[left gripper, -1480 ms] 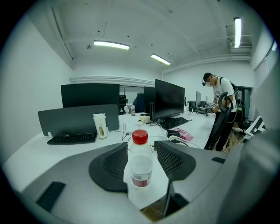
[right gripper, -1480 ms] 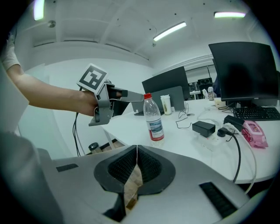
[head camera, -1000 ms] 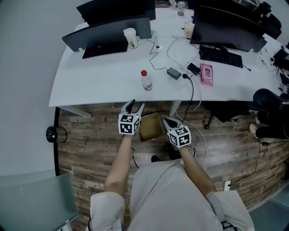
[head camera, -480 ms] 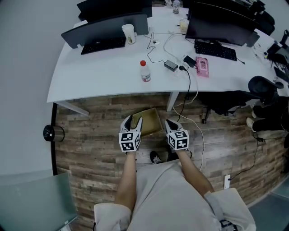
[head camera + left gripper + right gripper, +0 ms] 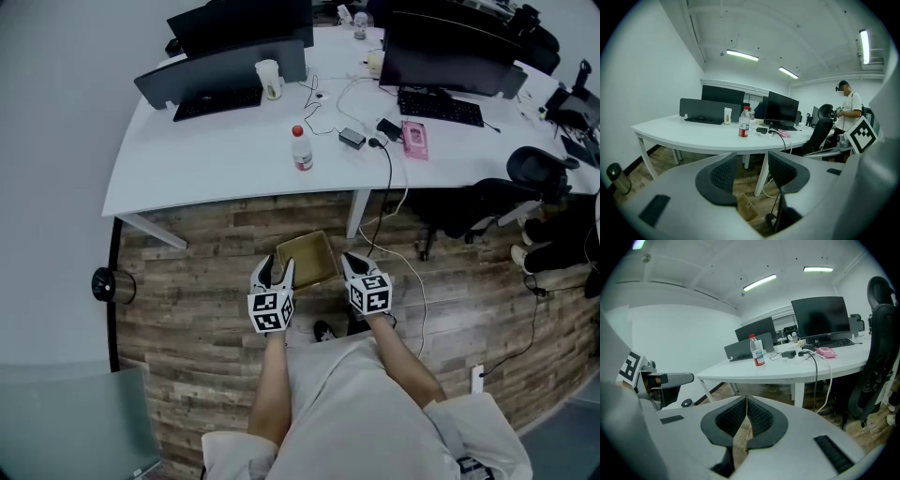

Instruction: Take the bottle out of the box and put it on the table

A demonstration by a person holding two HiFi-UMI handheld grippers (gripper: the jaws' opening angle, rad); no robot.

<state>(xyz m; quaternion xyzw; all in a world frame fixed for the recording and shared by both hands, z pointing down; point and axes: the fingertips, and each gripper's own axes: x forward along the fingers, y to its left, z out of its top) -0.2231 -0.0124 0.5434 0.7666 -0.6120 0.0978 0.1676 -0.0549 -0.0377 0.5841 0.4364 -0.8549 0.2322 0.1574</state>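
- The white surface point(image 5: 206, 159) curves ahead of me, above the wood floor point(image 5: 206, 272).
- The open cardboard box point(image 5: 307, 260) sits on that floor between my grippers.
- My left gripper point(image 5: 752, 161) has its jaws apart, with nothing between them.
- My right gripper point(image 5: 746, 399) has its jaws pressed together at the tips, at the box's right edge.
- The red-capped bottle point(image 5: 301, 150) stands upright on the surface, out of the box.

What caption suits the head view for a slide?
Bottle stands on the white table; cardboard box on the floor between left gripper and right gripper.
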